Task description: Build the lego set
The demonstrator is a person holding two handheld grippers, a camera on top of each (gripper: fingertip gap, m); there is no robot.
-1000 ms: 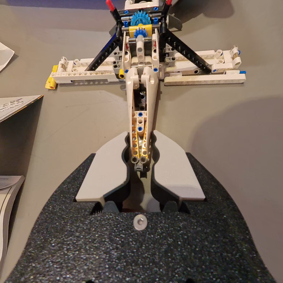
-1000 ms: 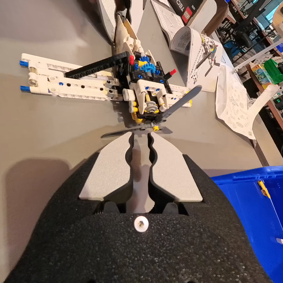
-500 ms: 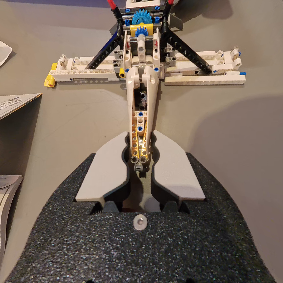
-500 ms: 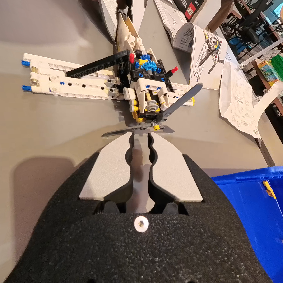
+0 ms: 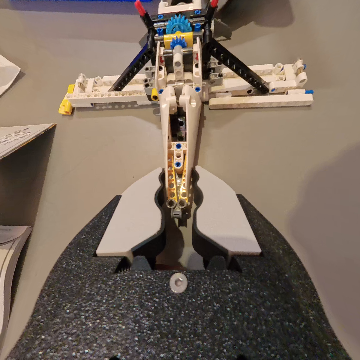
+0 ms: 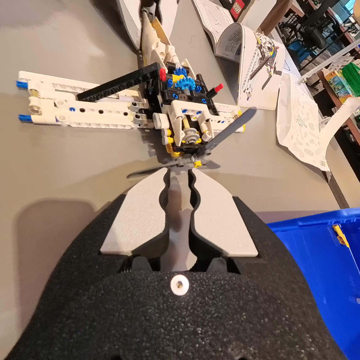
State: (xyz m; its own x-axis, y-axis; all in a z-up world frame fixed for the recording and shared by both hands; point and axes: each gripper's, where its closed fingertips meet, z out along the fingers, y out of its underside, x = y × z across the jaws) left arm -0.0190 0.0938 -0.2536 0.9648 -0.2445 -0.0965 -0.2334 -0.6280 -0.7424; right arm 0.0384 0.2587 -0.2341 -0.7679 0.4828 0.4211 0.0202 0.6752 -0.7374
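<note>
a white, black and yellow toy-brick model aeroplane lies flat on a grey table, its white wings spread crosswise. its long axis runs straight between the two grippers: the tapered white tail boom points at the left gripper, the grey propeller at the right gripper. the left gripper's grey fingers are closed on the tail boom's end, one on each side. the right gripper's jaws stand slightly parted with nothing between them, tips just beside the propeller hub. an open instruction booklet lies beyond the plane; a blue plastic bin sits to the right gripper's right.
</note>
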